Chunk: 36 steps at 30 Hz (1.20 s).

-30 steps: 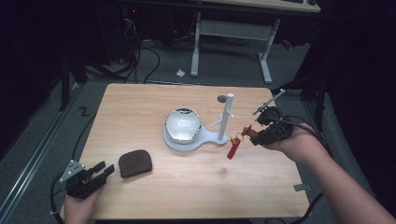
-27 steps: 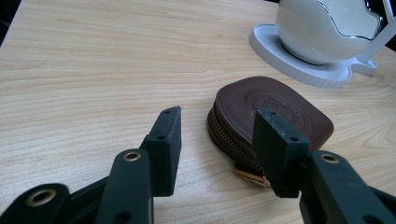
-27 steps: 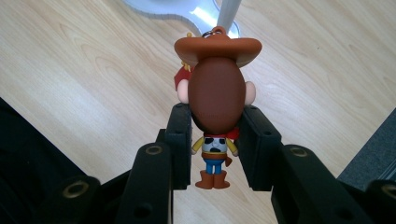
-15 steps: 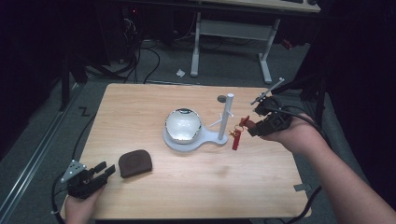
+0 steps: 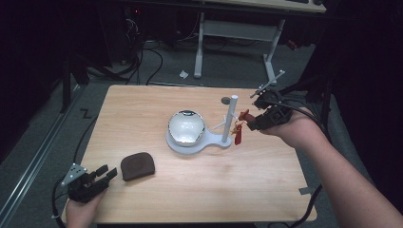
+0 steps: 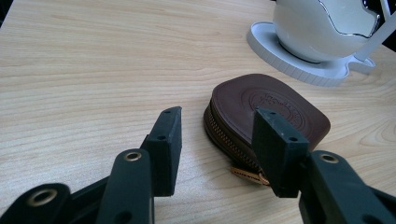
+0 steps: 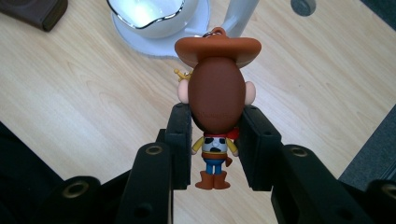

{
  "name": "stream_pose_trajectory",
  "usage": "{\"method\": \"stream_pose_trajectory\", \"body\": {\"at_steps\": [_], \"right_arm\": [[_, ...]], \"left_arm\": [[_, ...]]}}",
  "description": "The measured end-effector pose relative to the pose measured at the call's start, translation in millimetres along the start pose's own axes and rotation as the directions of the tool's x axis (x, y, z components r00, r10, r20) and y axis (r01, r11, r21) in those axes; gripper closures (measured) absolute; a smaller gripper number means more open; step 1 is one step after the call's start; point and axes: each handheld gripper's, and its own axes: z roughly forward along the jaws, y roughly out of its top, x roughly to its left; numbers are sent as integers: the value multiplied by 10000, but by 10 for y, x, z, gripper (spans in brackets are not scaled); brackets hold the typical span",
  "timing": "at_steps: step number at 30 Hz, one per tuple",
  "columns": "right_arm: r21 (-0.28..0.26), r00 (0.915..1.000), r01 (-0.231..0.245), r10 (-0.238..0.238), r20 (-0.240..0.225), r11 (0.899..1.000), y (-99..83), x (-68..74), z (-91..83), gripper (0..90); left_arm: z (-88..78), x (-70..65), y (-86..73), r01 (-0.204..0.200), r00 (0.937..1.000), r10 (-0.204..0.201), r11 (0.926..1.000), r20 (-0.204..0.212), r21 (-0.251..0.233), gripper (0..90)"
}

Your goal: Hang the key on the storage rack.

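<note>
A cowboy figure keychain (image 7: 217, 98) with a wide brown hat is pinched at its head, my right gripper (image 7: 217, 126) shut on it. In the high view the figure (image 5: 239, 132) hangs off the table, close to the right of the white post (image 5: 231, 118), with the right gripper (image 5: 248, 121) behind it. A brown leather zip pouch (image 6: 271, 107) lies flat just ahead of my left gripper (image 6: 219, 135), whose jaws stand open with nothing between them. The pouch (image 5: 138, 165) and left gripper (image 5: 108, 173) sit at the table's front left.
The post rises from a white stand base (image 5: 190, 142) that carries a glossy white bowl (image 5: 186, 127) at mid table. A small grey disc (image 5: 225, 100) lies beyond the post. The table's right edge (image 5: 304, 185) is near the person's right forearm.
My right gripper has lifted the cowboy figure and carried it a little farther back, closer to the post. The left gripper and the pouch have stayed put.
</note>
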Motion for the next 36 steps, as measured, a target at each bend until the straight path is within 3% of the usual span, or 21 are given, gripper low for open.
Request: {"method": "stream_pose_trajectory", "body": {"at_steps": [13, 36], "right_arm": [[-201, 9995, -283, 285, 94, 9994, 108, -117, 63, 680], [-4, 9948, -868, 867, -532, 9962, -238, -203, 584, 679]], "left_arm": [[-7, 13, 3, 28, 10000, -28, 10000, -18, -25, 533], [7, 0, 2, -38, 10000, 38, 10000, 7, 45, 535]]}}
